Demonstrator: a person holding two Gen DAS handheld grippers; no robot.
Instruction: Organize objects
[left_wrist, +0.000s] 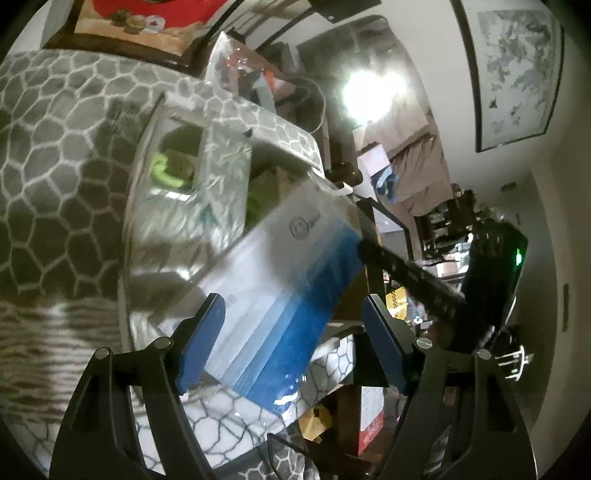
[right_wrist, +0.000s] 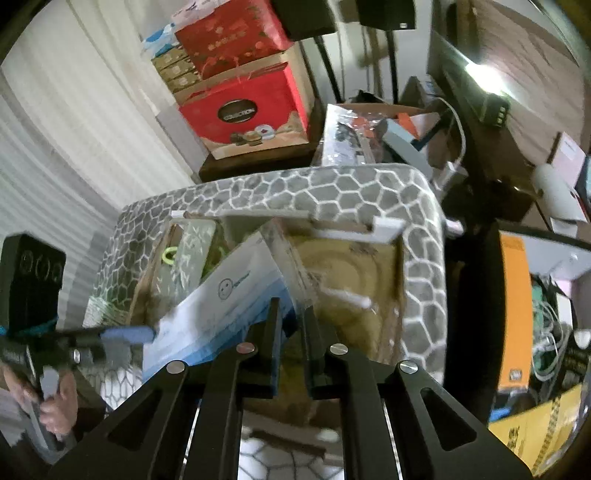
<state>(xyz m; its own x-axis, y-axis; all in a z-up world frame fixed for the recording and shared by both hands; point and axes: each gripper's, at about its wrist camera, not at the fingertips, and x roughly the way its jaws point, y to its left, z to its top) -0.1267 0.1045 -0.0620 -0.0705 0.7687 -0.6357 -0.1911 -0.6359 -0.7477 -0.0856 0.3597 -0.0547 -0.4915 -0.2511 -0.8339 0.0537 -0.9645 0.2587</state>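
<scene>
Seen from the left wrist: left gripper (left_wrist: 291, 339) spread wide, blue pads to either side of a white-and-blue packet (left_wrist: 280, 295) without pressing it. Packet tilted, lower end toward the camera, upper end leaning over the near rim of an open box (left_wrist: 155, 155) on the honeycomb-patterned grey cover (left_wrist: 55, 147). Something bright green (left_wrist: 164, 171) down inside the box. Right gripper (left_wrist: 402, 269) reaching in from the right, black, its tip at the packet's blue edge.

Seen from the right wrist: right gripper (right_wrist: 293, 325) nearly closed, jaws close together at the packet's (right_wrist: 221, 295) blue near corner; cannot tell through the blur whether the pads actually pinch it. Left gripper's blue pad (right_wrist: 127, 335) at the packet's left edge, a hand (right_wrist: 55, 402) on its handle at lower left. Beyond, the box's tan inside (right_wrist: 351, 273), only here visible. Farther back, red cartons (right_wrist: 243, 107) stacked.
</scene>
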